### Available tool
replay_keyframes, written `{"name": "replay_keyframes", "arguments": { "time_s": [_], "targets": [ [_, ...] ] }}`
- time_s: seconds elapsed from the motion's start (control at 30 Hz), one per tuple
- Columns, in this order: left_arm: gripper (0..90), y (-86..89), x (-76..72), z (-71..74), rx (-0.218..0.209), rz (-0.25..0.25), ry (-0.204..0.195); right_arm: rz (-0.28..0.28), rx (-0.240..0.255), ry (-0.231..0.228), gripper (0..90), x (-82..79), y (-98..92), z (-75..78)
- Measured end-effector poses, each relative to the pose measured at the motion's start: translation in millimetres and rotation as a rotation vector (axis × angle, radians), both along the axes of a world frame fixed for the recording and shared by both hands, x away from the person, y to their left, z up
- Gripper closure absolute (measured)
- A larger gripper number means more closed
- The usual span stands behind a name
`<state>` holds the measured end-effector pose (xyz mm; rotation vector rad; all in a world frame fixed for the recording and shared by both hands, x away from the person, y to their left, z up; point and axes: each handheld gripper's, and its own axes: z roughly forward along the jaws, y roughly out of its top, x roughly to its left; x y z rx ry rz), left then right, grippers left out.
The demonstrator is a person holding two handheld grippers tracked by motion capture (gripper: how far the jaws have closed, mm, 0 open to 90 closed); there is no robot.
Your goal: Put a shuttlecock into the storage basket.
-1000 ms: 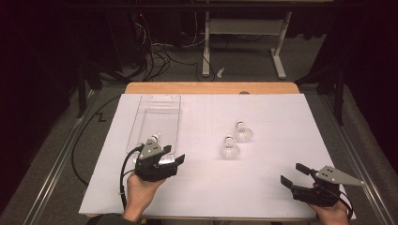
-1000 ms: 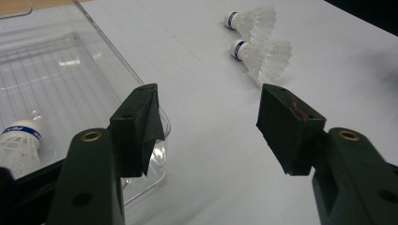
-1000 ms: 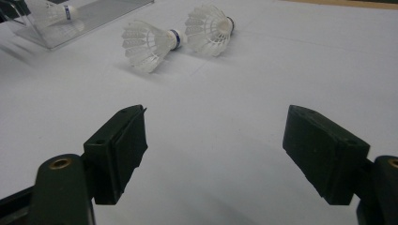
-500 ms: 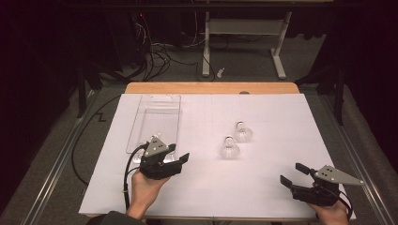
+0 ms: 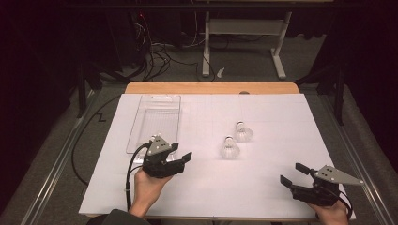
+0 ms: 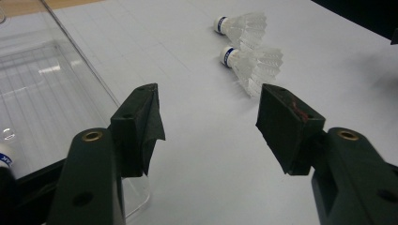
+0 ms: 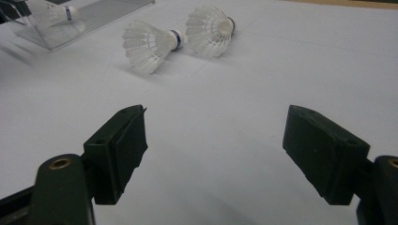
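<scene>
A big sheet (image 5: pixel 263 187) lies on the worktop (image 5: pixel 211 87) and covers most of it. A box (image 5: pixel 155 119) sits on the far left part of the sheet. One shuttlecock (image 7: pixel 54 14) lies in the box. Two more lie on the sheet near the middle, to the right of the box. The near shuttlecock (image 5: pixel 229 148) and the far shuttlecock (image 5: pixel 242 132) lie just beside each other. The left tongs (image 5: pixel 180 153) are at the near end of the box, left of the two shuttlecocks. The right tongs (image 5: pixel 293 173) are at the near right corner, well apart from them. Behind the worktop, cables (image 5: pixel 159 56) lie on the floor (image 5: pixel 244 58).
</scene>
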<state>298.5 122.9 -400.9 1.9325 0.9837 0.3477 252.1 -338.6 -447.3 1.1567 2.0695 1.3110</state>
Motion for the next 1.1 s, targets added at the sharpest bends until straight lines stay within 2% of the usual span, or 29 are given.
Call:
{"name": "replay_keyframes", "arguments": {
  "time_s": [0.7,1.1],
  "targets": [
    [40.3,-13.8,7.7,0.1,-0.018,-0.021,0.005,0.001,0.001,-0.001,22.2,0.2,-0.1,0.0],
    [40.8,-21.2,13.2,0.1,-0.015,-0.031,0.002,0.001,0.001,-0.002,22.2,0.2,-0.2,0.1]
  ]
}}
